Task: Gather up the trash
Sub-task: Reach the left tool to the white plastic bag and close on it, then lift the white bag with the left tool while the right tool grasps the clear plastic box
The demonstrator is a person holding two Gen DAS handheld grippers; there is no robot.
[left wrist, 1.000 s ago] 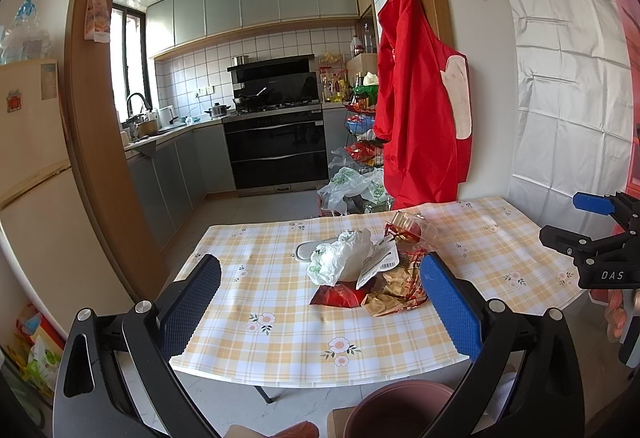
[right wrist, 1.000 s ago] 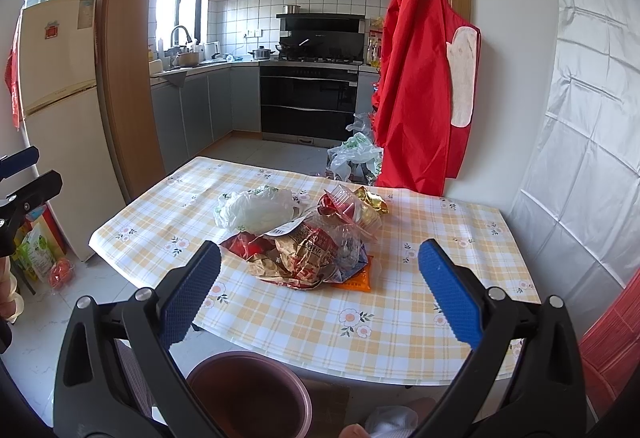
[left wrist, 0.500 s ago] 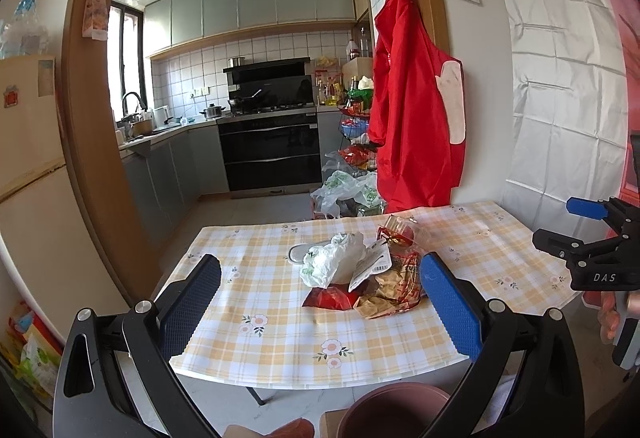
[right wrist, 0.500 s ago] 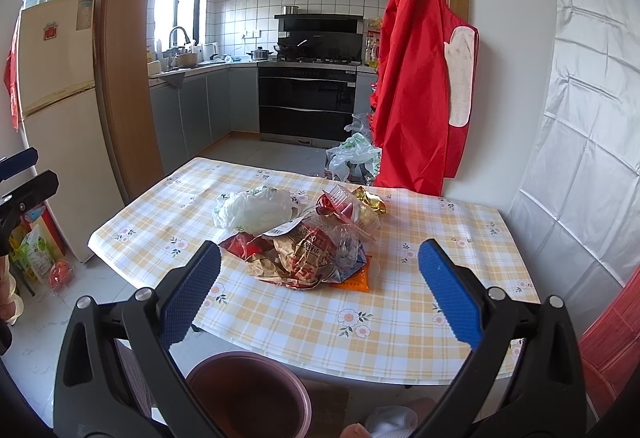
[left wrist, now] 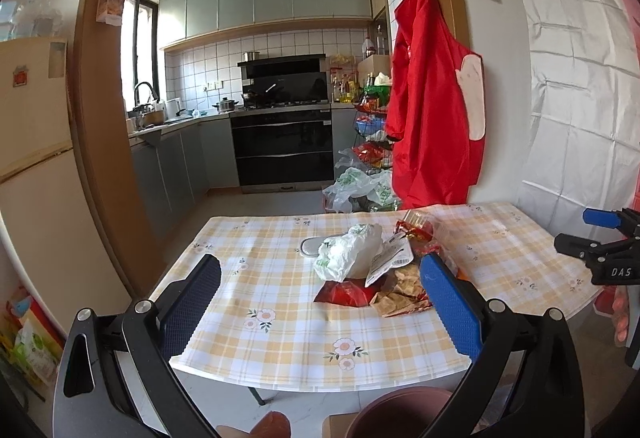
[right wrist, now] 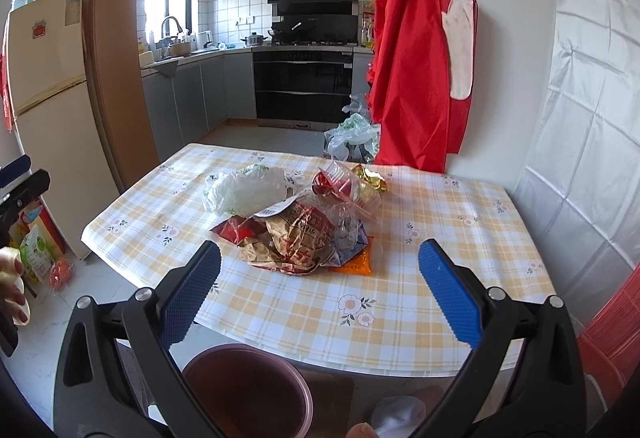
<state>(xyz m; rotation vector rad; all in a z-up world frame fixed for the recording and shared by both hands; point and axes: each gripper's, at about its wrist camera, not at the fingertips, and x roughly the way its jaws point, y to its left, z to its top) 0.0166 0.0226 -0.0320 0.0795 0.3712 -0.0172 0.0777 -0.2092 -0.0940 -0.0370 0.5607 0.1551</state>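
Observation:
A heap of trash lies mid-table: a crumpled white plastic bag, a red wrapper, brown and red snack bags, a clear plastic cup, gold foil and an orange packet. A brown bin stands on the floor below the table's near edge. My left gripper is open and empty, held before the table. My right gripper is open and empty, also short of the heap.
The table has a yellow checked cloth. A red apron hangs on the wall behind. A fridge stands at the left. Plastic bags and a rack lie on the kitchen floor beyond. A red stool is at the right.
The left wrist view has shifted a little: the table and heap sit slightly left and farther. The right gripper has barely moved. Both stay open.

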